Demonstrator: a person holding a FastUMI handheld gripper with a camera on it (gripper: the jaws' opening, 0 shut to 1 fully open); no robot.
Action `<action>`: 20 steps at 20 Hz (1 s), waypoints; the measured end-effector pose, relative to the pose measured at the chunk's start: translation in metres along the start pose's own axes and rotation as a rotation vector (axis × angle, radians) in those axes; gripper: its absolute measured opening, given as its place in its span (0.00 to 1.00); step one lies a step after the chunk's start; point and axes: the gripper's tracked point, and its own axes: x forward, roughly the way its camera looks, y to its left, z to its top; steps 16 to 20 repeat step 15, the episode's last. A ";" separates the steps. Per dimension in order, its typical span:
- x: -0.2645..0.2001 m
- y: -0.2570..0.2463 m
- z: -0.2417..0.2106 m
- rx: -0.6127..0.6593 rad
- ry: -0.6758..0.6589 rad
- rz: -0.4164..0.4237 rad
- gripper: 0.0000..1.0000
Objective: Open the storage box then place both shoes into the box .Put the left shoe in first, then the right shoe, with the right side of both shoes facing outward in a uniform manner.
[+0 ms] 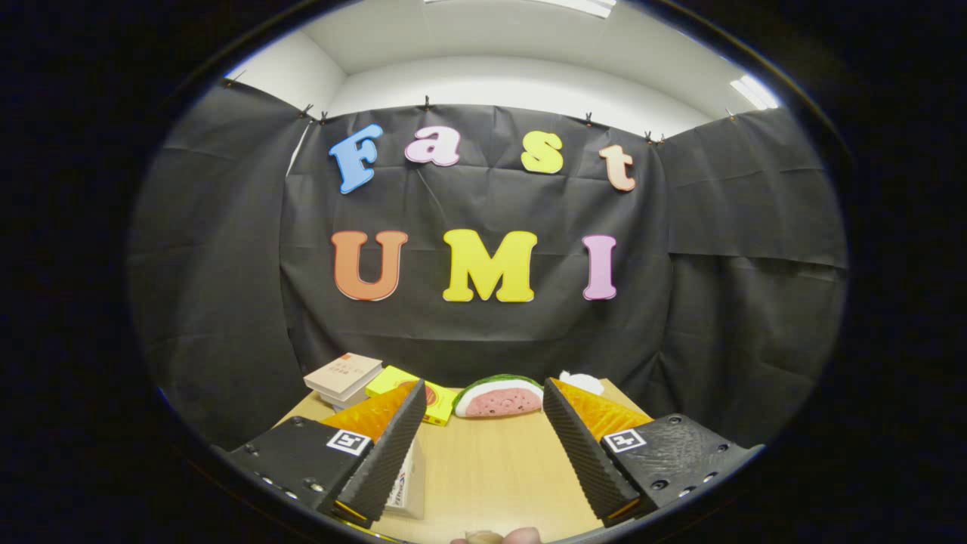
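gripper view: tool [483, 446] hovering over counter [491, 468], fingers apart, gripping nothing; shoes likely light, soft; taking them by the heel collar.

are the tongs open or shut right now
Open. The tongs have their fingers spread wide with bare wooden table between them, gripping nothing; the watermelon slice lies beyond them.

Watermelon slice [498, 398]; yellow box [414, 393]; stacked books [344, 378] on wooden table [491, 468].
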 end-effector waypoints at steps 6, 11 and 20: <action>-0.002 -0.008 0.004 0.001 -0.011 -0.003 0.96; -0.001 -0.011 0.000 0.005 -0.004 -0.002 0.96; 0.000 -0.017 -0.001 0.013 0.000 -0.011 0.96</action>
